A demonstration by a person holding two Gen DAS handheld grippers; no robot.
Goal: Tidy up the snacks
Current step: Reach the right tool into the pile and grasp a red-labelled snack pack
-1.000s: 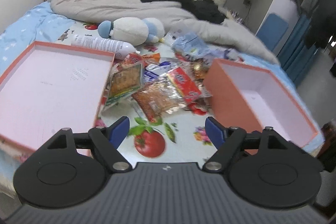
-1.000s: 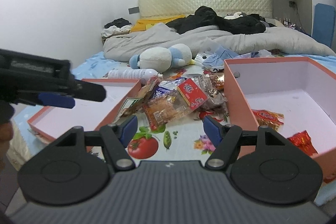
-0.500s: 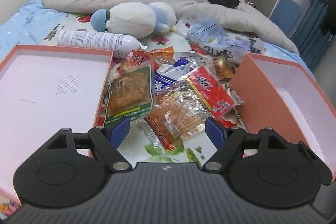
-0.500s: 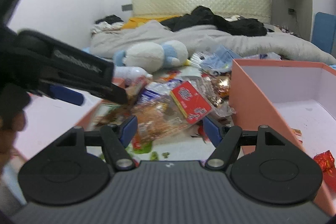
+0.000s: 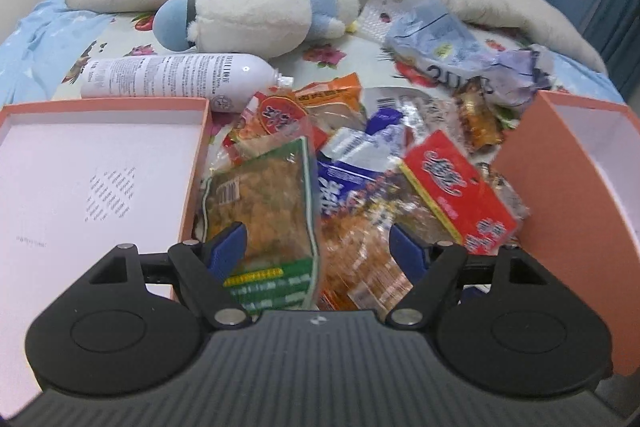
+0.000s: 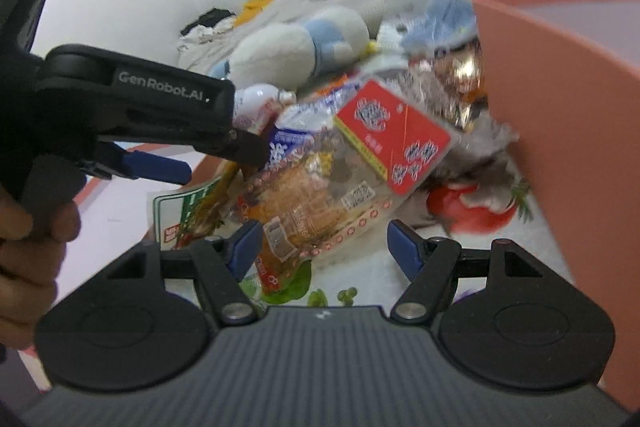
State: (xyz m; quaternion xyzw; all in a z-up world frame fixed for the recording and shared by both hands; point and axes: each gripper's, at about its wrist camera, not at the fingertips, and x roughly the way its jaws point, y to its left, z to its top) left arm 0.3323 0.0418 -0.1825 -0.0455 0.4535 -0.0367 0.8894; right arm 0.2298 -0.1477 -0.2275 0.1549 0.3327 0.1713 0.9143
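Between two orange boxes (image 5: 192, 163), mid-frame on the bed, lies the snack pile (image 5: 360, 179). Both the left hand-held gripper (image 5: 318, 247) and the right hand-held gripper (image 6: 322, 241) hover open and empty, approaching a pick; next, one probably must close on one packet.

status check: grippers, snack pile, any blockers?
Left gripper open, over green-edged packet. Right gripper open, empty. Snack pile unsorted between boxes. No blockers.

Left gripper (image 5: 316, 247) pitched steeply down, jaws wide apart, nothing pinched between the blue pads. Right gripper (image 6: 322, 243) tilted down more shallowly, jaws also apart and empty. In the right wrist view a hand (image 6: 24, 239) wraps the left gripper's handle at the left edge; blurry there, so finger placement is unclear.
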